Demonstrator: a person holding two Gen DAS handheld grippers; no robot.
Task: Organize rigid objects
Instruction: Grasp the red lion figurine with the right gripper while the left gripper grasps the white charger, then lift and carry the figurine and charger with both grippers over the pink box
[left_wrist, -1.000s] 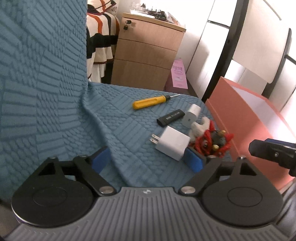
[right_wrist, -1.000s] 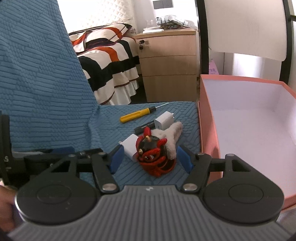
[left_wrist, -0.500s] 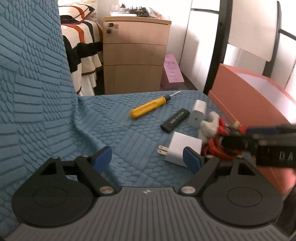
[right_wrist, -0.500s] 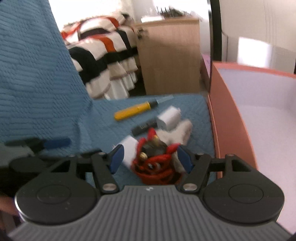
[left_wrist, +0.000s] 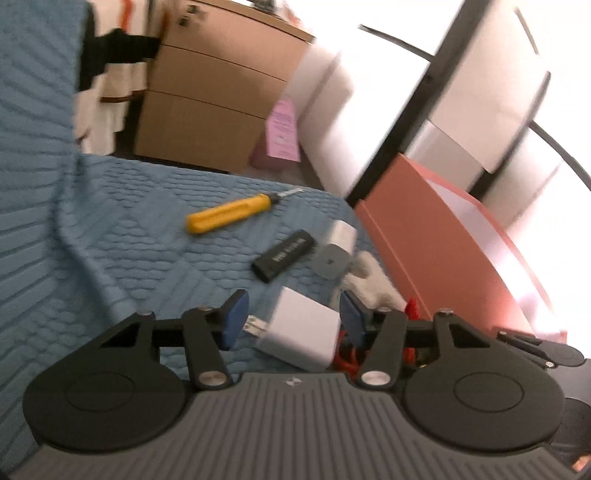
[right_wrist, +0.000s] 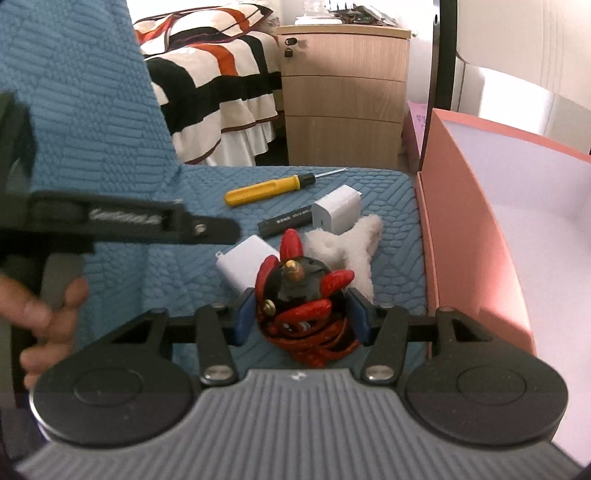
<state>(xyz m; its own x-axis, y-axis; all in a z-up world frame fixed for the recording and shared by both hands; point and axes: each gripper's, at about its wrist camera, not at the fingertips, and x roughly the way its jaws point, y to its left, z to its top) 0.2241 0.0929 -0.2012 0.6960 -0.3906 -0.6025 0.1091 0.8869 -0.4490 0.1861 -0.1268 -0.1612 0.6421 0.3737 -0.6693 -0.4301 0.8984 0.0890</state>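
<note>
Blue quilted fabric (right_wrist: 122, 155) covers the seat-like surface that carries the things, with a striped bed (right_wrist: 214, 81) and a wooden drawer cabinet (right_wrist: 343, 96) behind at 12 o'clock. On the right wrist view, the right tongs (right_wrist: 301, 317) have their blue pads pressed on both sides of a red-and-black toy figure (right_wrist: 303, 295), which sits at the centre bottom. At 1 o'clock from it lies a white plush piece (right_wrist: 351, 247), and at 3 o'clock stands the open pink box (right_wrist: 461, 236), touching the fabric's edge. On the left wrist view, the left tongs (left_wrist: 291, 319) are spread around a white charger (left_wrist: 301, 334), with a gap on the prong side. At 12 o'clock from it lie a black stick (left_wrist: 284, 255), a second white charger (left_wrist: 336, 251) and, farther, a yellow screwdriver (left_wrist: 231, 213).
</note>
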